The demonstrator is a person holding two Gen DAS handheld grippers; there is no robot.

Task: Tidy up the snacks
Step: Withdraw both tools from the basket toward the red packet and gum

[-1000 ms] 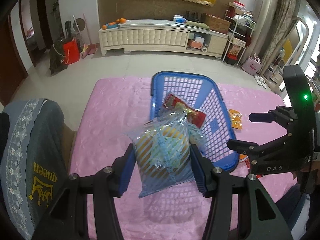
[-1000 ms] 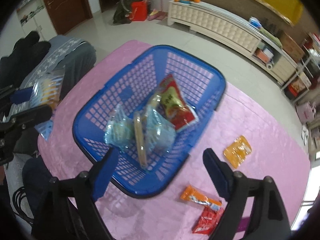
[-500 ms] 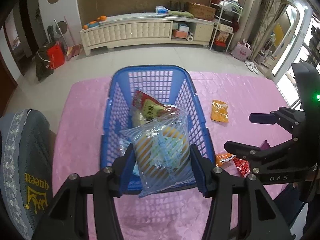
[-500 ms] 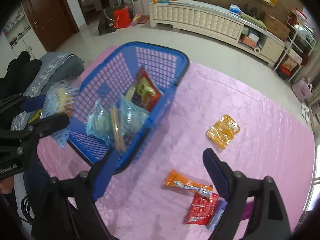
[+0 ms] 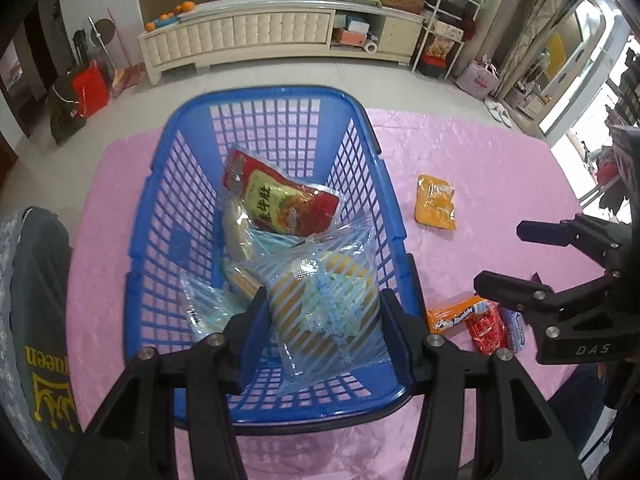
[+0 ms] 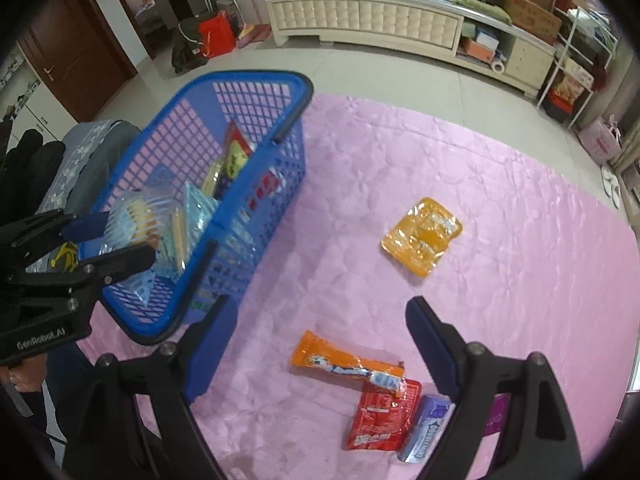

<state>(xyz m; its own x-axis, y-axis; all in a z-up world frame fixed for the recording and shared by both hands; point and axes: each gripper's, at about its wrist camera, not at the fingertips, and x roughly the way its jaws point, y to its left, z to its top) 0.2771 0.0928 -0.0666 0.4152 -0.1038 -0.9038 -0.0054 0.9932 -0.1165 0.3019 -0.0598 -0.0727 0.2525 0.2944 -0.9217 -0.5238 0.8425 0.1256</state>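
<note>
My left gripper (image 5: 324, 304) is shut on a clear blue-striped snack bag (image 5: 326, 304) and holds it over the near end of the blue basket (image 5: 140, 216). The basket holds a red-and-yellow packet (image 5: 280, 200) and other clear bags. My right gripper (image 6: 320, 340) is open and empty above the pink tablecloth, over an orange stick packet (image 6: 340, 360), a red packet (image 6: 380, 416) and a purple-blue packet (image 6: 424, 432). An orange pouch (image 6: 420, 236) lies farther out. The left gripper with its bag also shows in the right wrist view (image 6: 120, 236).
The pink cloth-covered table (image 6: 500, 200) ends at the far edge. A grey cushion with yellow print (image 5: 36, 320) sits left of the basket. A white cabinet (image 5: 260, 36) stands across the floor behind.
My left gripper carried the striped bag forward from in front of the basket to over its near end. My right gripper swung right, from over the basket to over the loose packets.
</note>
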